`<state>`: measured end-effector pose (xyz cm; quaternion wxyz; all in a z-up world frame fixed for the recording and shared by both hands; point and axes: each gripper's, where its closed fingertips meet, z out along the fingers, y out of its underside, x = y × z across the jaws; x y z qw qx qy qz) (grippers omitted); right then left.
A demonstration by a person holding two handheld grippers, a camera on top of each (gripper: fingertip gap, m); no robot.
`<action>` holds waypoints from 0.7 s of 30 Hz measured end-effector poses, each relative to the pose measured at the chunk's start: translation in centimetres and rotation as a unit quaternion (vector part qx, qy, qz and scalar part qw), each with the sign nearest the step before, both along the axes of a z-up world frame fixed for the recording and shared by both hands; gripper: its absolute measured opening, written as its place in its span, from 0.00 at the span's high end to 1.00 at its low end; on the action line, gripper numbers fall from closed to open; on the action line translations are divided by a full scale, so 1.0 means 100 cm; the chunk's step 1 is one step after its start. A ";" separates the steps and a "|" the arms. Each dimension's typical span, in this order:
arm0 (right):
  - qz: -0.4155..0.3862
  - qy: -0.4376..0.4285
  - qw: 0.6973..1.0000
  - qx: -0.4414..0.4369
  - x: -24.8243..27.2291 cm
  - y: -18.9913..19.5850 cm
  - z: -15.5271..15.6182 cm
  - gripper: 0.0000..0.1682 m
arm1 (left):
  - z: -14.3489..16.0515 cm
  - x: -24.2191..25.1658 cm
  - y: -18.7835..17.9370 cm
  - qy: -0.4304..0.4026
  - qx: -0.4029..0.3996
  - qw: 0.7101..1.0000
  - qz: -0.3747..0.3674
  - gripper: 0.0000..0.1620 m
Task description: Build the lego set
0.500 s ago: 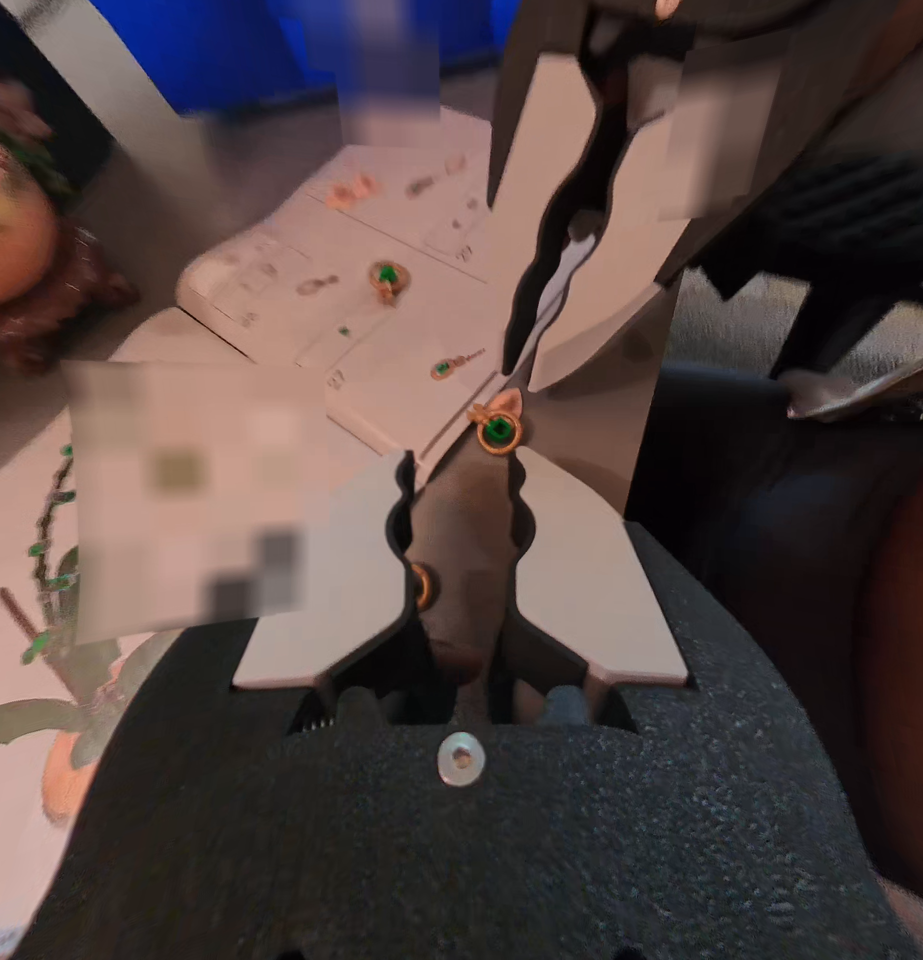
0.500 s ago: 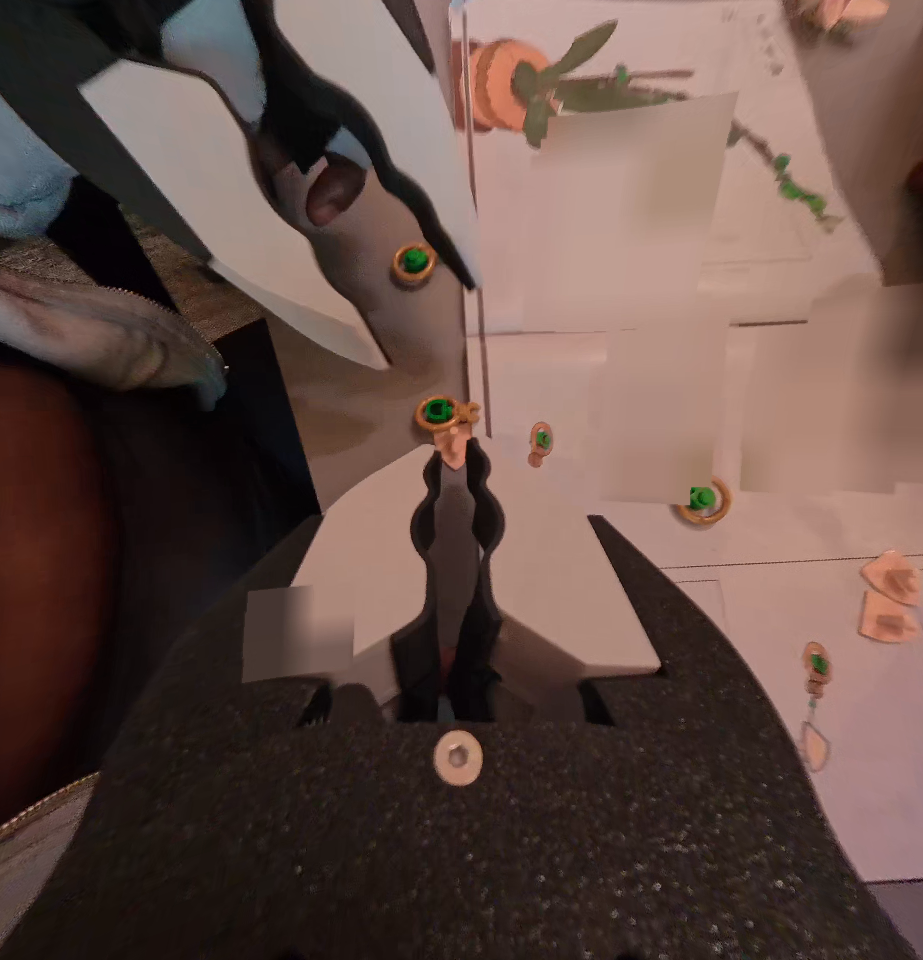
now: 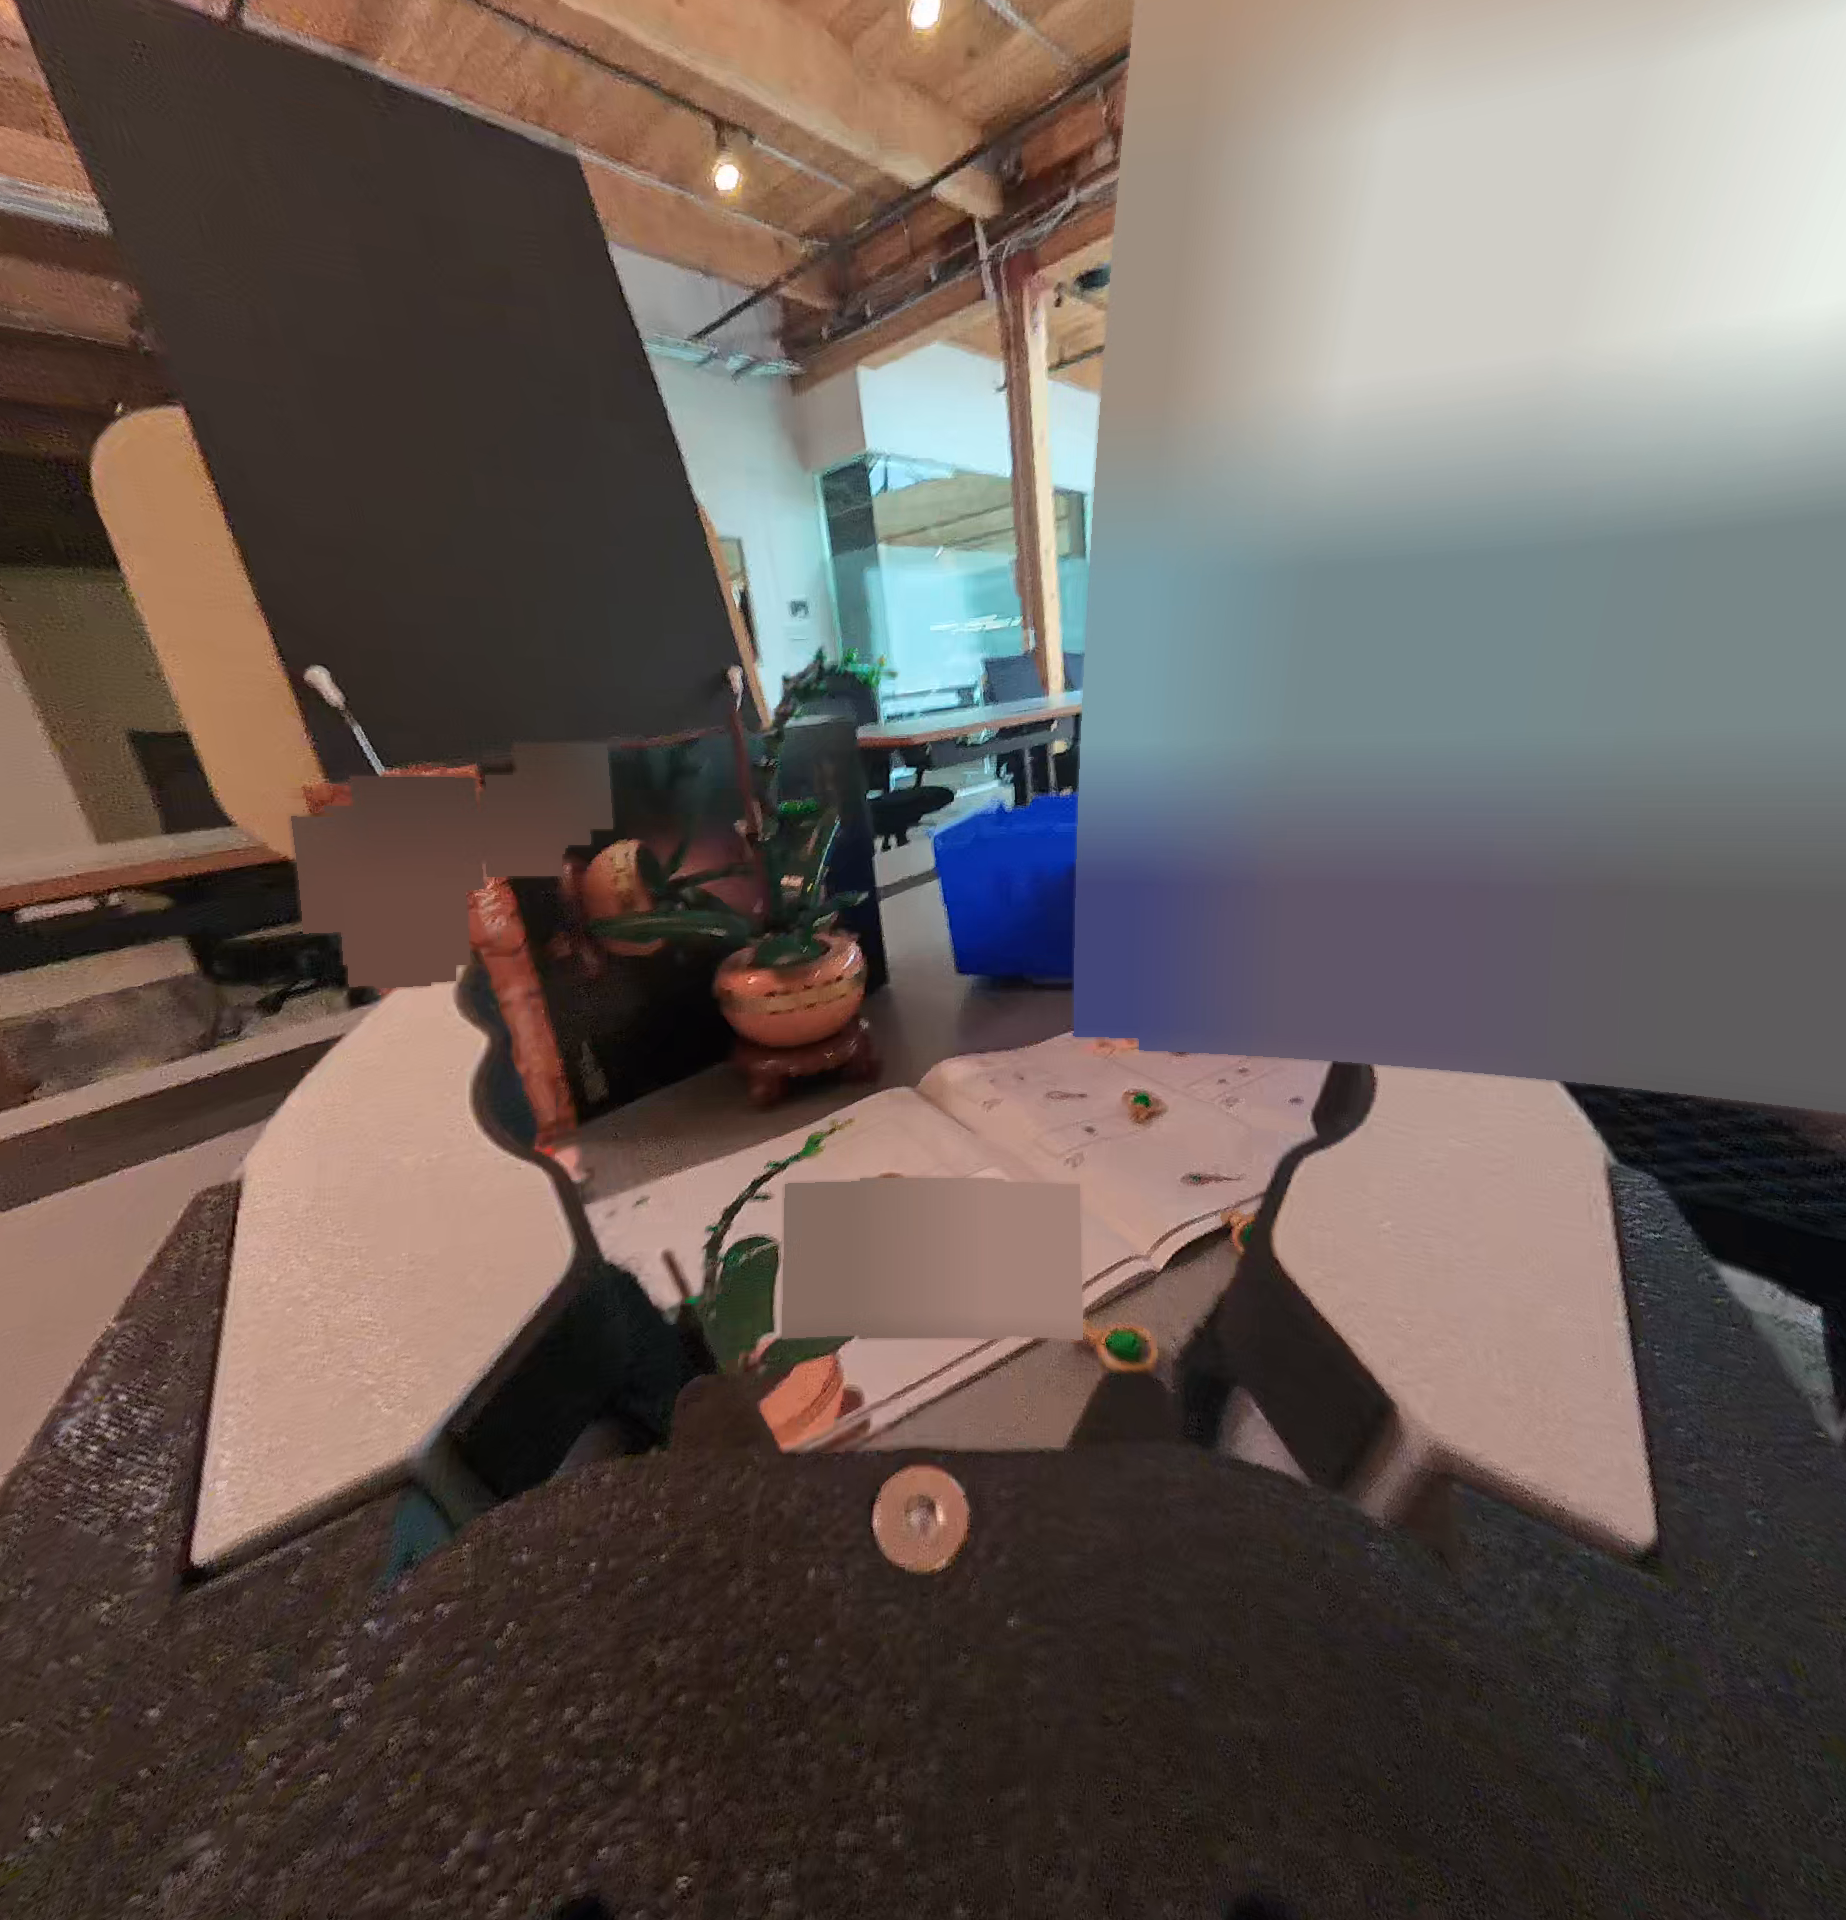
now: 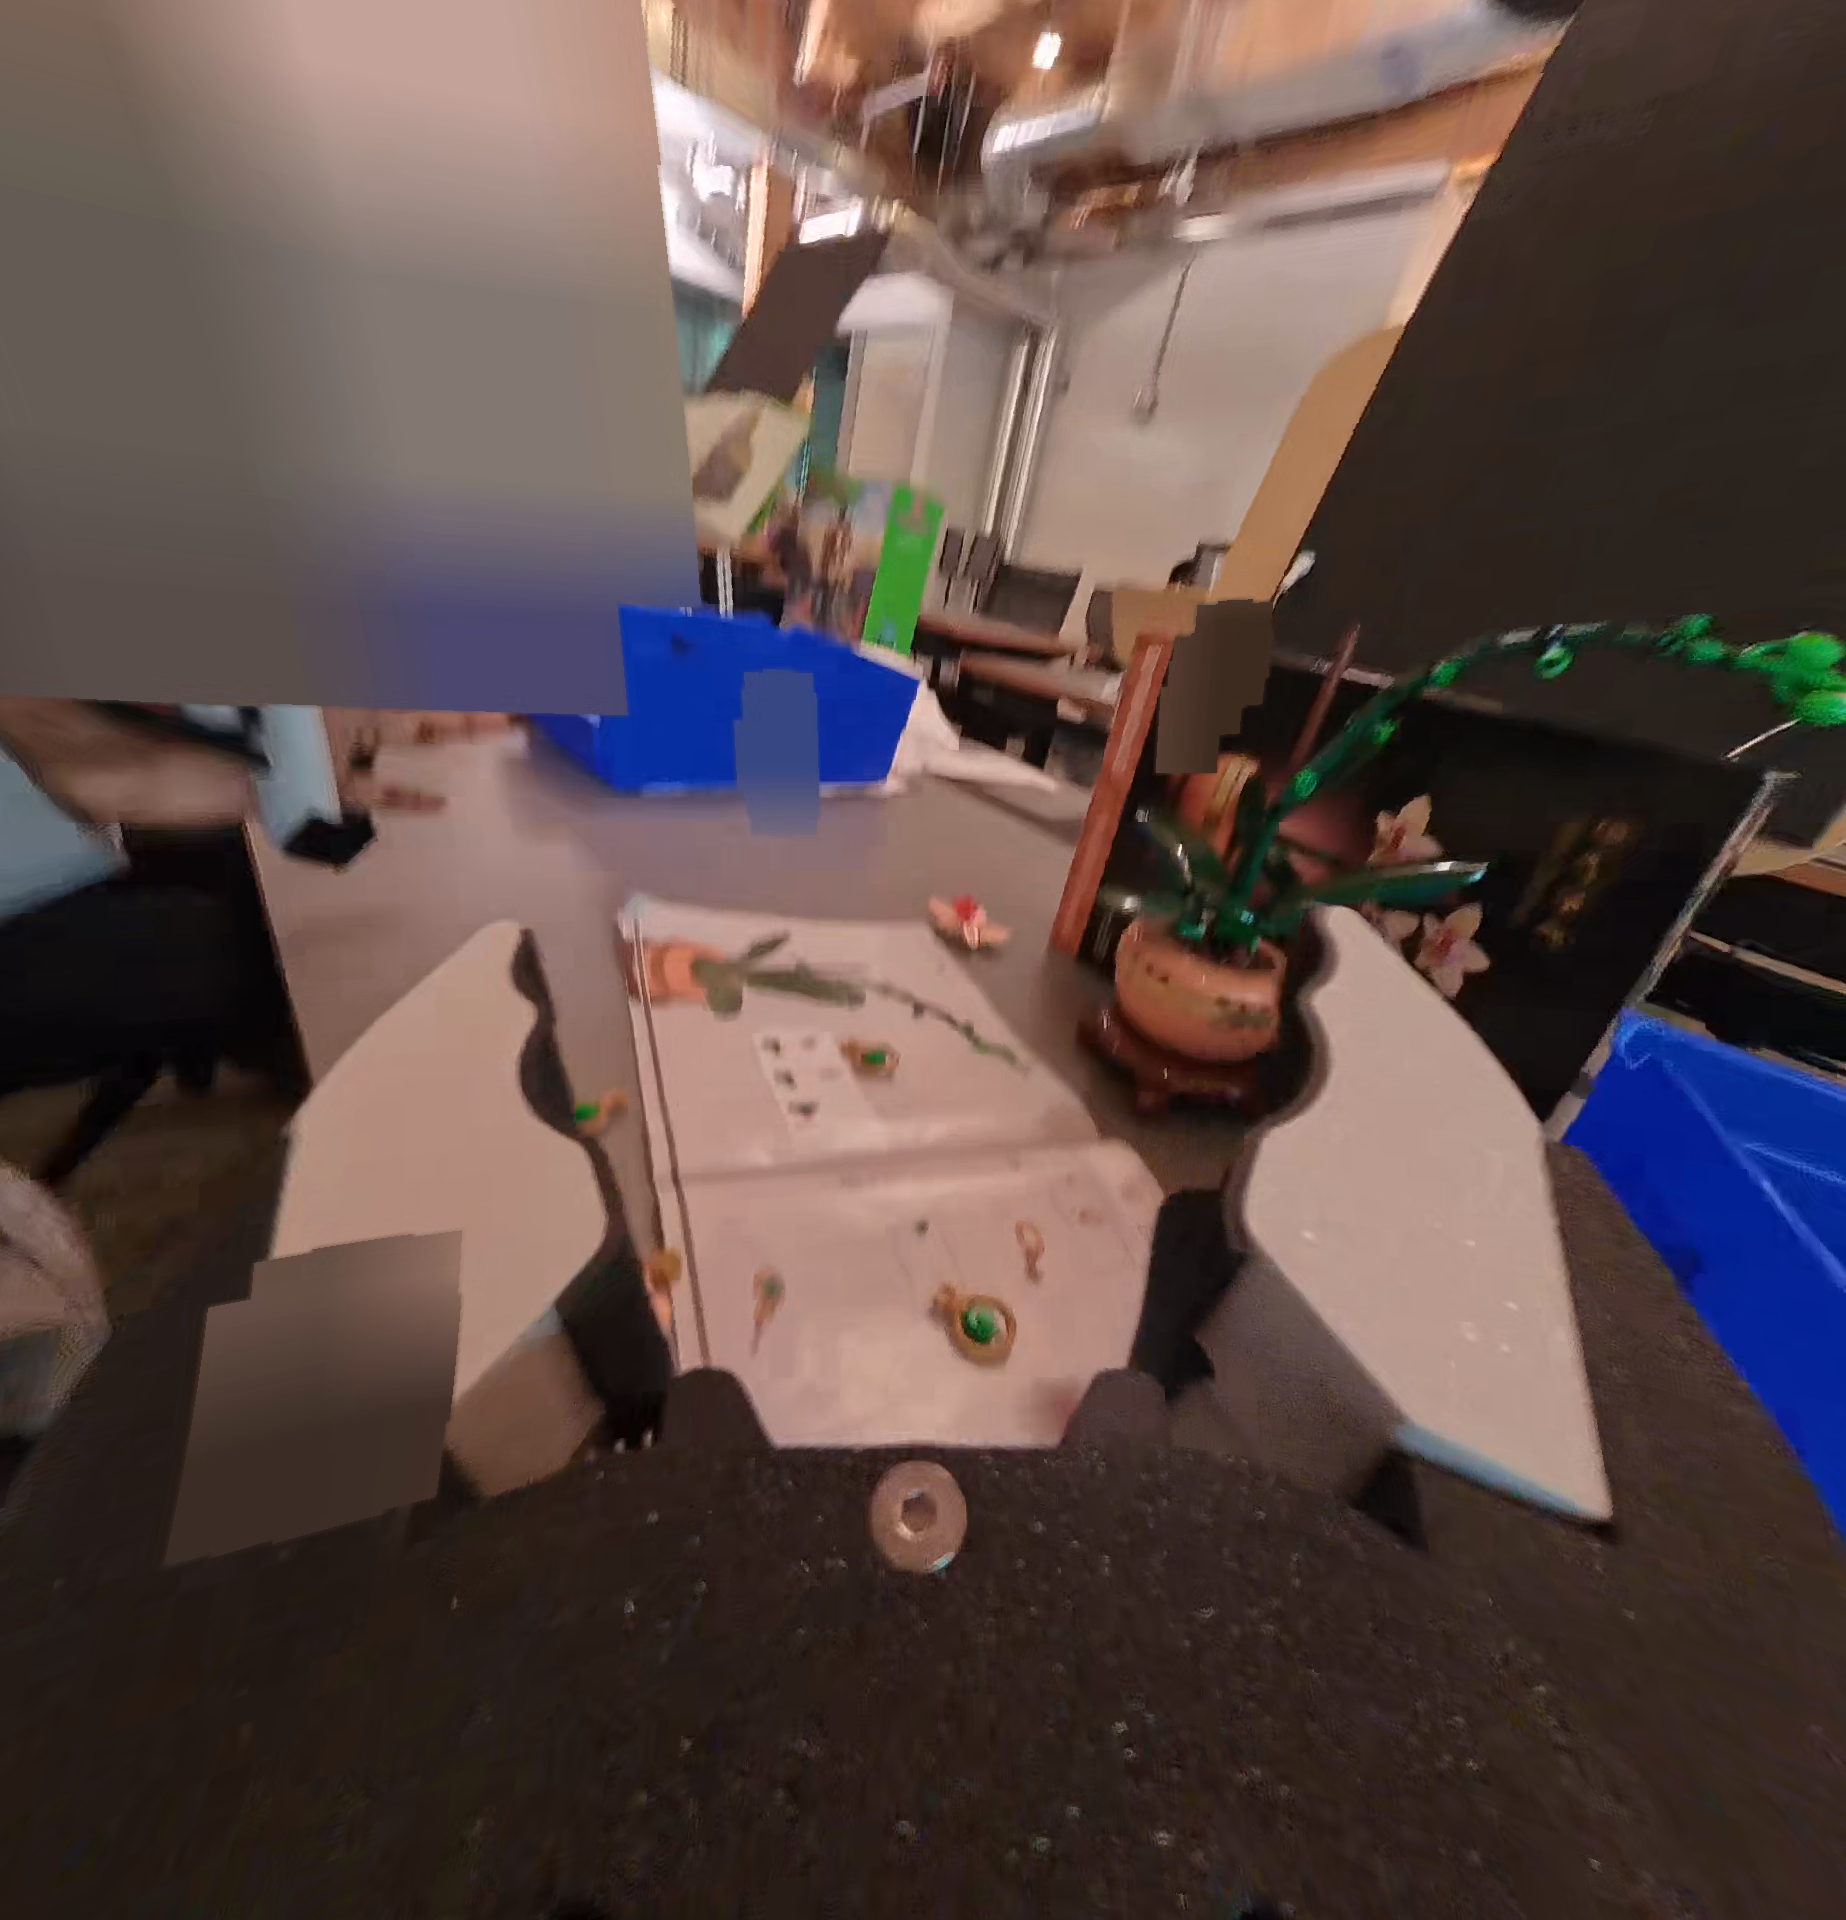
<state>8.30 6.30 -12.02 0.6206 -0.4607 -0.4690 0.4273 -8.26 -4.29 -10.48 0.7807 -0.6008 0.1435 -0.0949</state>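
Right wrist view | right gripper (image 4: 924, 1049) spread wide, empty | gold-and-green ring piece (image 4: 976, 1322) low between its fingers on instruction booklet (image 4: 877, 1153) | left gripper (image 3: 919, 1132) also spread, empty, farther off.

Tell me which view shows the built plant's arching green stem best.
The right wrist view: the green stem rises from the pot and arcs right, buds visible despite blur. In the left wrist view the stem is small, dark and lost against the box behind, though the pot shows clearly.
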 end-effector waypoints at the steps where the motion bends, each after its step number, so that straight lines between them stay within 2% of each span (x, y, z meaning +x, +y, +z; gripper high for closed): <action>1: 0.007 0.026 1.000 -0.015 0.002 -0.001 0.010 0.15 | -0.005 -0.004 0.003 0.004 -0.017 1.000 0.019 0.10; 3: 0.011 0.064 0.997 -0.041 0.008 -0.003 0.026 0.13 | -0.017 -0.007 0.010 0.028 -0.058 0.997 0.053 0.10; 5: 0.013 0.077 0.997 -0.025 0.012 -0.009 0.035 0.12 | -0.022 0.003 0.012 0.073 -0.063 0.993 0.065 0.10; 9: 0.011 0.060 0.998 0.021 0.015 -0.020 0.041 0.13 | -0.018 0.045 0.009 0.096 -0.046 0.994 0.000 0.10; 11: -0.023 0.063 0.997 0.048 0.023 -0.018 0.044 0.13 | -0.004 0.059 0.004 0.096 0.003 0.995 -0.016 0.14; 12: -0.049 0.072 0.994 0.066 0.029 -0.016 0.048 0.16 | 0.008 0.063 -0.003 0.101 0.049 0.994 -0.015 0.23; 13: -0.071 0.086 0.990 0.090 0.037 -0.015 0.053 0.30 | 0.025 0.063 -0.013 0.094 0.110 0.990 -0.004 0.43; 14: -0.083 0.100 0.985 0.110 0.045 -0.017 0.057 0.53 | 0.047 0.058 -0.027 0.055 0.170 0.984 0.014 0.74; 15: -0.079 0.114 0.983 0.121 0.050 -0.022 0.060 0.77 | 0.071 0.045 -0.042 -0.027 0.215 0.976 0.027 0.94; 16: -0.073 0.135 0.981 0.120 0.054 -0.025 0.065 0.87 | 0.093 0.025 -0.058 -0.140 0.244 0.959 0.033 0.97; 17: -0.075 0.155 0.980 0.102 0.057 -0.024 0.069 0.87 | 0.112 -0.001 -0.076 -0.264 0.272 0.925 0.035 0.99; 18: -0.075 0.161 0.981 0.074 0.056 -0.021 0.071 0.89 | 0.130 -0.027 -0.095 -0.372 0.304 0.877 0.014 1.00; 19: -0.075 0.162 0.983 0.042 0.052 -0.018 0.072 0.92 | 0.150 -0.048 -0.115 -0.457 0.338 0.822 -0.039 1.00; 20: -0.077 0.167 0.983 0.010 0.046 -0.014 0.073 0.94 | 0.173 -0.065 -0.135 -0.521 0.367 0.764 -0.104 1.00; 21: -0.077 0.173 0.982 -0.016 0.038 -0.013 0.075 0.94 | 0.198 -0.074 -0.156 -0.547 0.398 0.720 -0.156 1.00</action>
